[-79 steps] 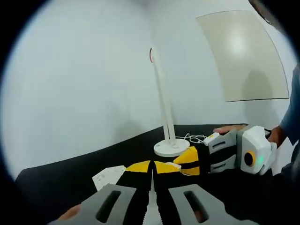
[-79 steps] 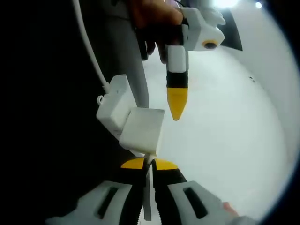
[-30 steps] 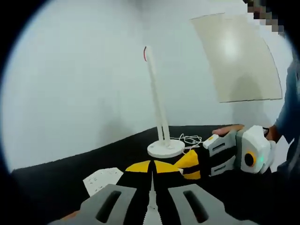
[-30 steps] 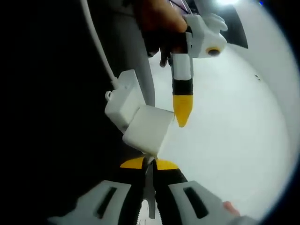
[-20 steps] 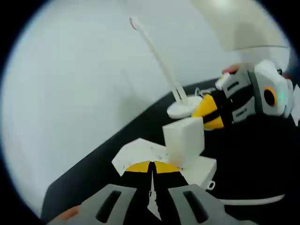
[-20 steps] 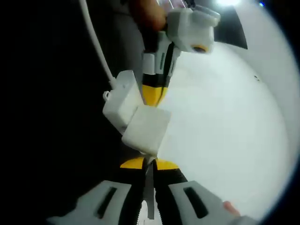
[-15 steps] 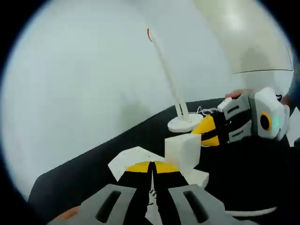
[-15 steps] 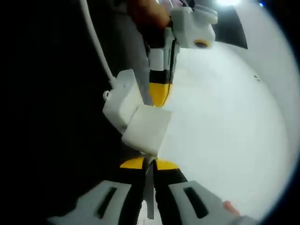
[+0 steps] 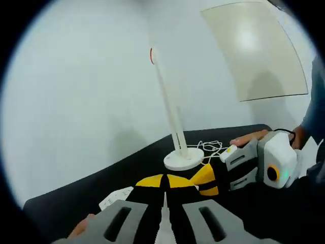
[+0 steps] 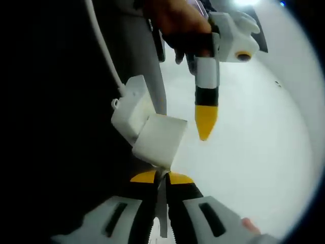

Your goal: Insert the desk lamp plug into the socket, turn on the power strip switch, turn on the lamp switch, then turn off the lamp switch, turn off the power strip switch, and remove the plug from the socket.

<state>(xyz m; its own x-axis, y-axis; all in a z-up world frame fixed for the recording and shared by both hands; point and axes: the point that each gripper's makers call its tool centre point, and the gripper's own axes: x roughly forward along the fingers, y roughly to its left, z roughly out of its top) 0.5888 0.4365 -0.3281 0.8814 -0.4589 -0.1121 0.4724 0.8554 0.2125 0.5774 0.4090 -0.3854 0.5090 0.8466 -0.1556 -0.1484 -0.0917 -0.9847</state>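
1. The plug [image 10: 158, 140], a white block, sits in the power strip [image 10: 129, 110], which lies on the black table [image 9: 127, 168]. The right gripper [image 10: 158, 178] touches the plug's near corner, jaws drawn together with a thin pale edge between them — whether they pinch it, can't tell.
2. Risk: if the strip isn't braced, pulling the plug could drag or tip it, and its white cable [image 10: 101, 46] adds tug.
3. Left gripper [image 9: 165, 180] has its jaws closed on nothing and hovers off the strip's far side.
4. Room: the lamp [image 9: 175, 127] stands w/ coiled cord near the back; the table edge is close to the strip — little margin there.
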